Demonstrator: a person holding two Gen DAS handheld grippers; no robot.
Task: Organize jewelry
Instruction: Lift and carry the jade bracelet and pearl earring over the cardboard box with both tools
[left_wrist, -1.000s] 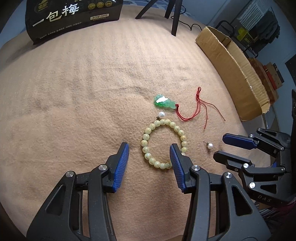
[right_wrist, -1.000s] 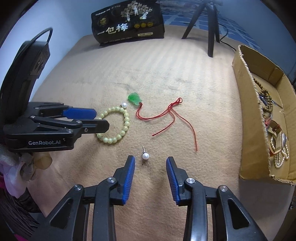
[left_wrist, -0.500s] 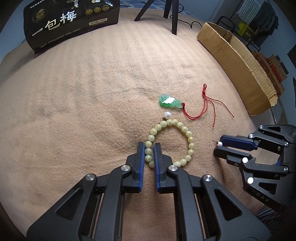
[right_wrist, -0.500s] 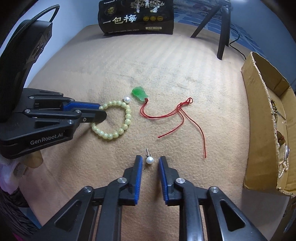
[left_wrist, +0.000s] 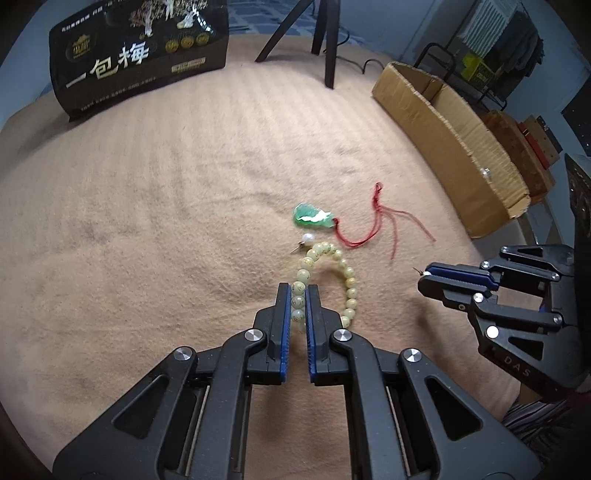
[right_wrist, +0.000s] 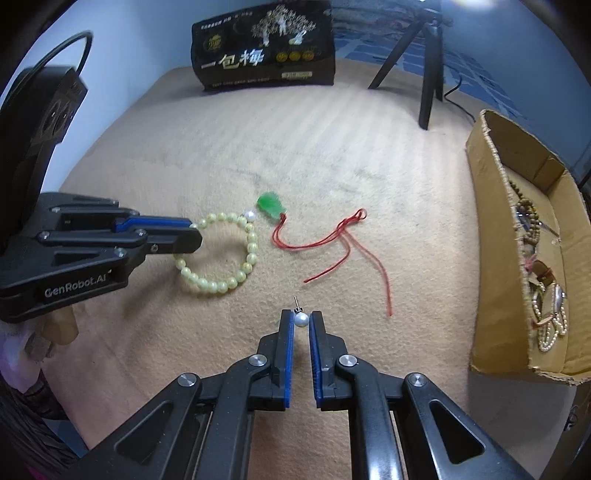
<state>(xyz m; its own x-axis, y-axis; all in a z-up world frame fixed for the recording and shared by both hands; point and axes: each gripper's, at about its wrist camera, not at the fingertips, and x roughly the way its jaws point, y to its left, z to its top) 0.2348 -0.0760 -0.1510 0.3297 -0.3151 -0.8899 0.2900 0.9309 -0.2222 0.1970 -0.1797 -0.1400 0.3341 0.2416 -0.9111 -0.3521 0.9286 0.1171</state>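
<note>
My left gripper (left_wrist: 298, 291) is shut on a pale yellow-green bead bracelet (left_wrist: 347, 280), whose loop looks partly raised off the cloth; it also shows in the right wrist view (right_wrist: 221, 284). My right gripper (right_wrist: 301, 319) is shut on a pearl stud earring (right_wrist: 300, 319), its pin pointing forward. A second pearl earring (left_wrist: 307, 238) lies by the bracelet's far end. A green jade pendant (left_wrist: 312, 217) on a red cord (left_wrist: 384, 225) lies beyond it on the tan blanket (left_wrist: 147, 221).
A cardboard box (right_wrist: 509, 236) at the right holds several necklaces and bracelets (right_wrist: 546, 302). A black printed bag (left_wrist: 136, 55) stands at the back left. Tripod legs (left_wrist: 325, 40) stand at the back.
Both grippers have closed: the left on the bracelet, the right on the pearl earring. The bracelet has been pulled into a narrower, raised loop.
</note>
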